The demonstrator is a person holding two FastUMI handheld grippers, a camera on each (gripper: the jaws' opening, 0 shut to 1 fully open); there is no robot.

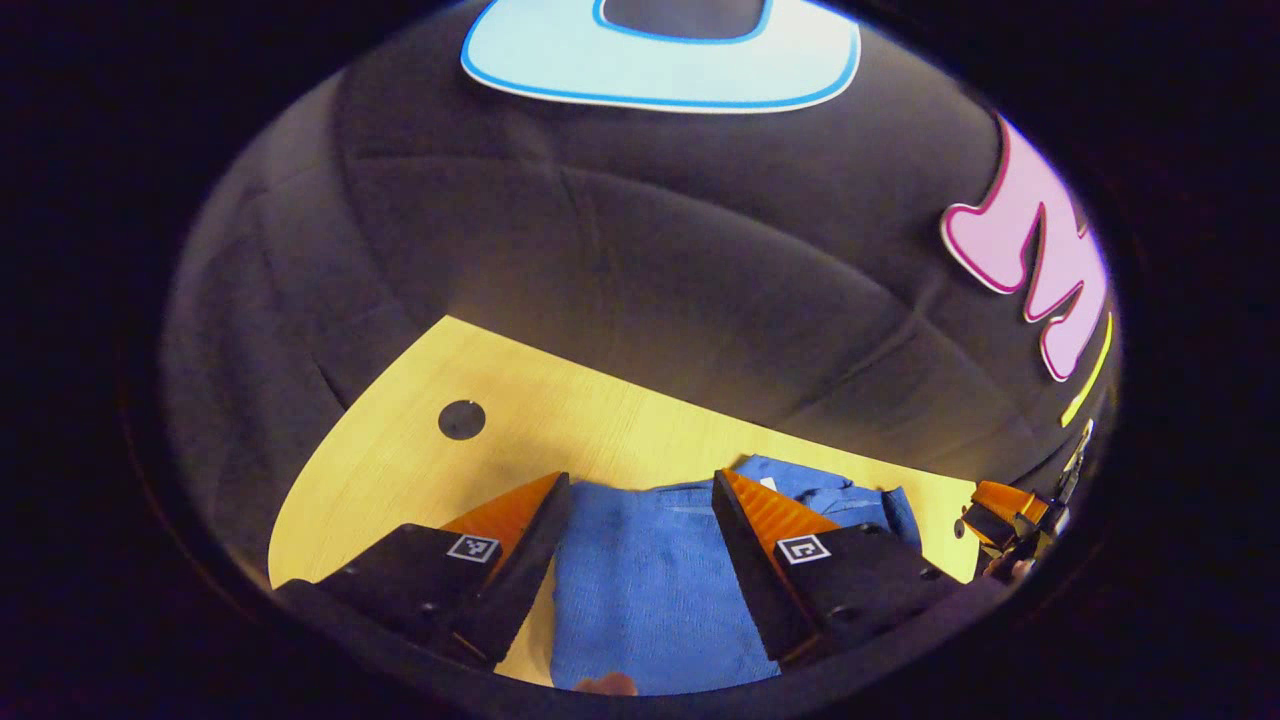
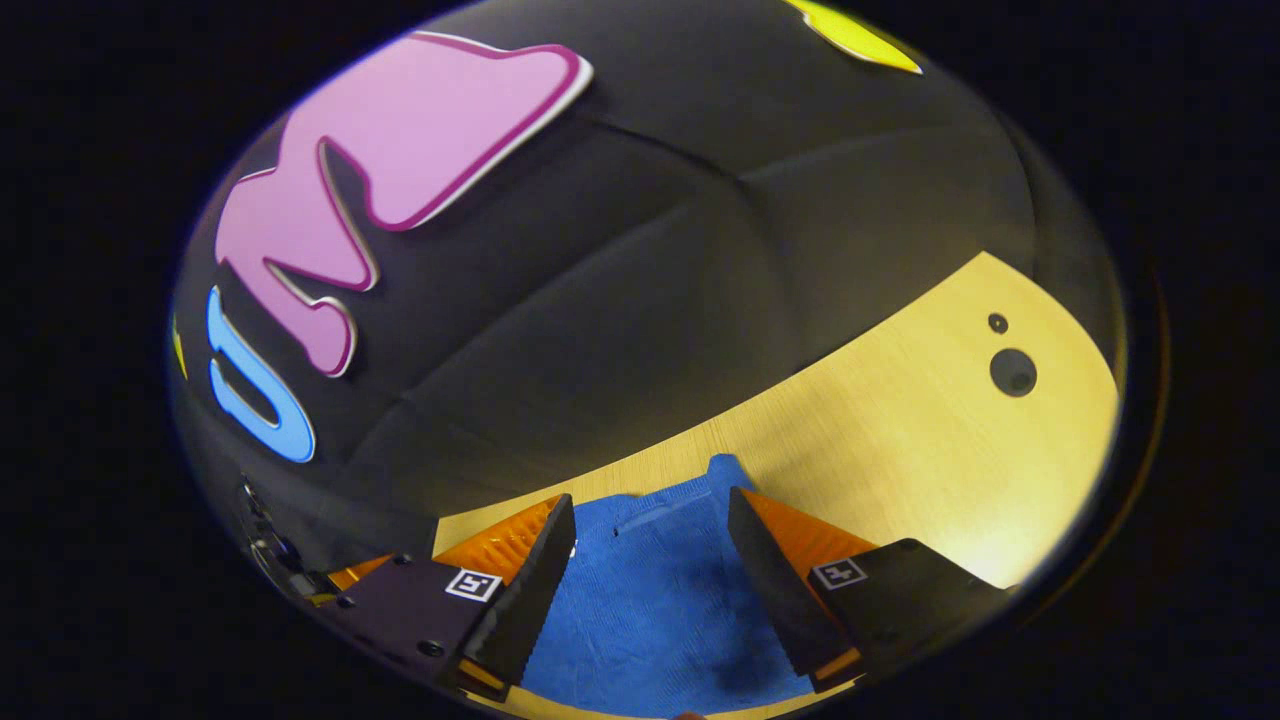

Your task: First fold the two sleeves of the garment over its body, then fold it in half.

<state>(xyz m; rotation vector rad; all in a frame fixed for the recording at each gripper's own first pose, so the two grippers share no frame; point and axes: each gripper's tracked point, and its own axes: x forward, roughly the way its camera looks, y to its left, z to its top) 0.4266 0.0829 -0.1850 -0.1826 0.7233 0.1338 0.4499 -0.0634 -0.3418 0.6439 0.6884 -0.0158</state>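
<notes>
**Blue garment on the wooden table, both grippers above it**

Blue knit garment (image 1: 650,590) lies flat on the pale wooden table (image 1: 400,470), near the black cloth wall (image 1: 620,280). Left gripper (image 1: 640,500) above it, fingers spread, nothing between them. Right gripper (image 2: 650,515) likewise spread over the cloth, one corner poking up between its fingers. Two dark round holes (image 2: 1013,372) in the tabletop.

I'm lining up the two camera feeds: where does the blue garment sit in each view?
Left gripper view: the blue garment lies at bottom centre, between the left gripper fingers.
Right gripper view: it lies at bottom centre, between the right gripper fingers.
Shared landmark: the wooden table with its dark round hole.
</notes>
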